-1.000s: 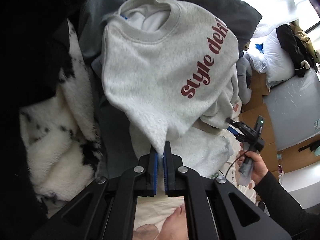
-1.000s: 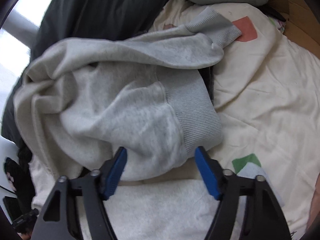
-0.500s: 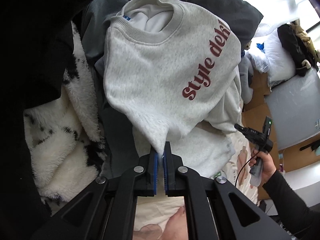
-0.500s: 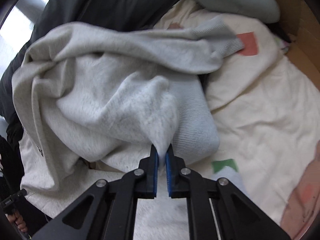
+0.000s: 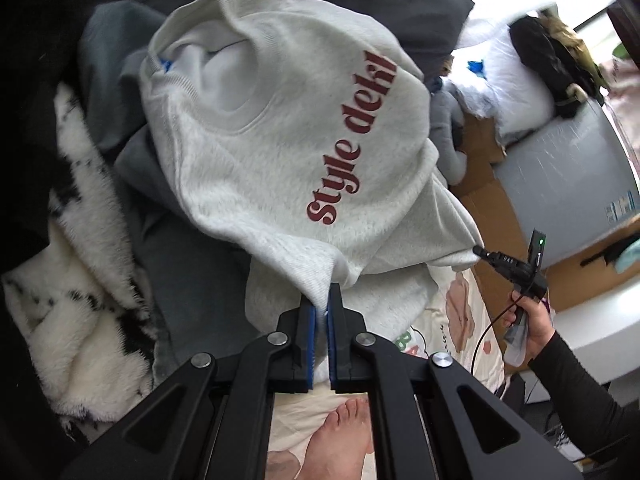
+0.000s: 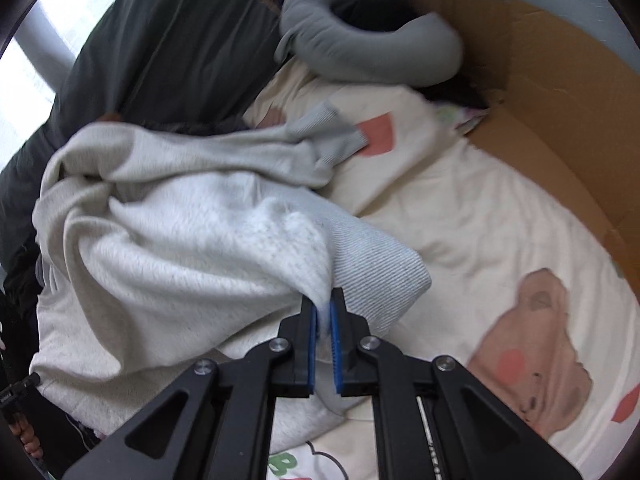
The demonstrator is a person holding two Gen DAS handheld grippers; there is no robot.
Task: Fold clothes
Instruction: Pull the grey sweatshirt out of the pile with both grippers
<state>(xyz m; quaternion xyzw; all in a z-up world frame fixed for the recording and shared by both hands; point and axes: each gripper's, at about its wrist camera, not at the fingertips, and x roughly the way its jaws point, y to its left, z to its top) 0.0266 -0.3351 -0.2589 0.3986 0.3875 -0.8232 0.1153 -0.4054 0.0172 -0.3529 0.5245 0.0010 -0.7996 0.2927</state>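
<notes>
Left wrist view: both tools, left tool [image 5: 320,312] and right tool [image 6: 324,312], were clamped on the grey sweatshirt [image 5: 280,140], lifting it; spreading it flat on the bed [image 6: 480,220] seemed next.

We are in a home bedroom: a printed bedsheet [image 6: 480,208], dark pillow [image 6: 160,40], fluffy blanket [image 5: 80,280] and piled bedding [image 5: 516,92].

Soft fleecy cloth sweatshirt [image 5: 280,152], ribbed hem; matt black plastic tool [image 5: 320,312], fluffy blanket [image 5: 80,300].
</notes>
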